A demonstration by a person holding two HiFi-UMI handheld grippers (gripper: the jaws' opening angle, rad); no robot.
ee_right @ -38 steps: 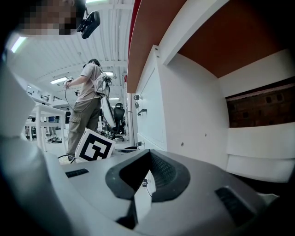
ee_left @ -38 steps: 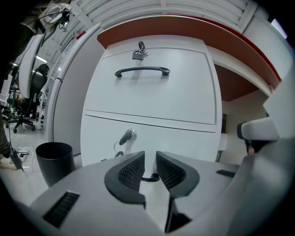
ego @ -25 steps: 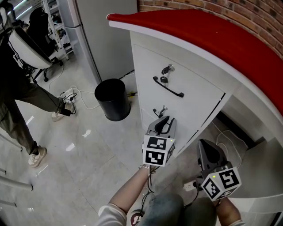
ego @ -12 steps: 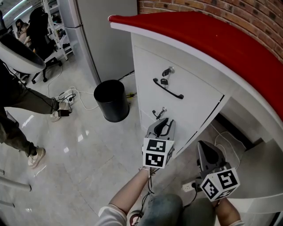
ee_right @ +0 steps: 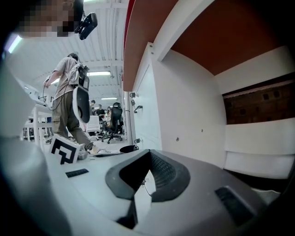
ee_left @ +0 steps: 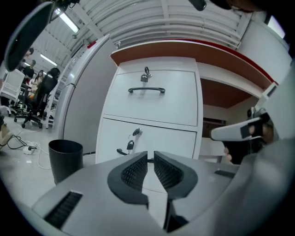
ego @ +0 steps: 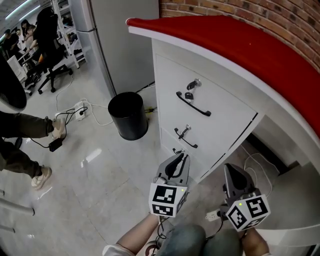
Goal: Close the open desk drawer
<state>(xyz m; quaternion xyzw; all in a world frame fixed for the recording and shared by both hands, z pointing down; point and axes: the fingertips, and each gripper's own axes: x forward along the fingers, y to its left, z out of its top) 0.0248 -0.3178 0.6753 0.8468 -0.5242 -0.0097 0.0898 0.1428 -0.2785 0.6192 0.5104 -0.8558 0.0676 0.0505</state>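
Desk drawer (ego: pixel 205 142), second down in the white cabinet (ego: pixel 220 125) under the red desk top (ego: pixel 240 45): front sits flush with the drawer above it, and no gap shows in the head view or the left gripper view. Its dark handle (ego: pixel 185 138) and a key (ego: pixel 186 129) in the lock are visible. The upper drawer (ego: pixel 200 95) also carries a bar handle and a key in its lock.

Left gripper (ego: pixel 179 159): held low in front of the cabinet and pointing at the lower fronts, clear of them. Its ribbed fingers (ee_left: pixel 133 170) stand almost together with only a sliver between them, and nothing is held.

Right gripper (ego: pixel 231 169): to the right, beside the cabinet's side panel and facing the space under the desk. Its fingers (ee_right: pixel 161 173) are drawn together, with nothing between them.

Surroundings: a black bin (ego: pixel 128 114) stands on the pale floor just left of the cabinet, with cables (ego: pixel 80 107) lying beyond it. A person's legs (ego: pixel 20 145) are at the left edge. A brick wall (ego: pixel 280 15) runs behind the desk.
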